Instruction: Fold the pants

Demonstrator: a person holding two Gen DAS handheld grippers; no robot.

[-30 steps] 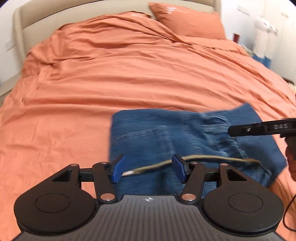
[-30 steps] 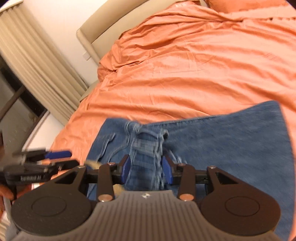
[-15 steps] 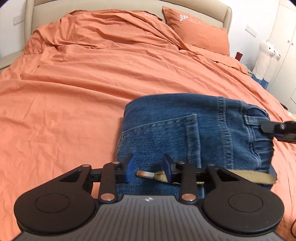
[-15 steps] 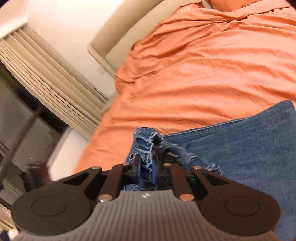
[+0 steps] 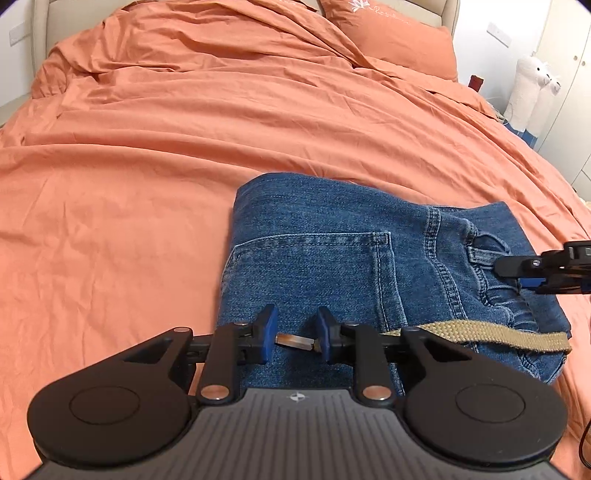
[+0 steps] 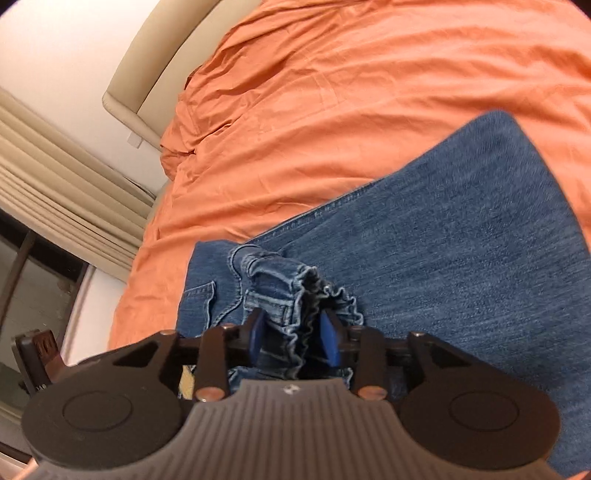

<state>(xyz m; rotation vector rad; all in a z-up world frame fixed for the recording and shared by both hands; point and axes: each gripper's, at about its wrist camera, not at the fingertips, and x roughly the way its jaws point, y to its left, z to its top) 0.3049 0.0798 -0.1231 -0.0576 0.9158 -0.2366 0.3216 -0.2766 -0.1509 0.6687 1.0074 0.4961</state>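
Folded blue jeans (image 5: 332,266) lie on the orange bed cover (image 5: 147,147), back pocket up, with a tan drawstring (image 5: 480,334) trailing across the waist end. My left gripper (image 5: 294,338) hovers over the jeans' near edge, jaws partly open, with the drawstring's tip between them and untouched. My right gripper (image 6: 293,338) is open around the bunched waistband (image 6: 295,291), which stands loose between the pads. The right gripper also shows in the left wrist view (image 5: 532,269) at the jeans' right side.
An orange pillow (image 5: 391,33) and beige headboard (image 5: 55,22) are at the far end. White plush toys (image 5: 528,96) stand by the wall on the right. Curtains (image 6: 55,192) and a window are left of the bed.
My right gripper, shut on the waistband half a second ago, has opened. My left gripper's jaws narrowed from a second ago, then opened slightly wider. The jeans have settled flat.
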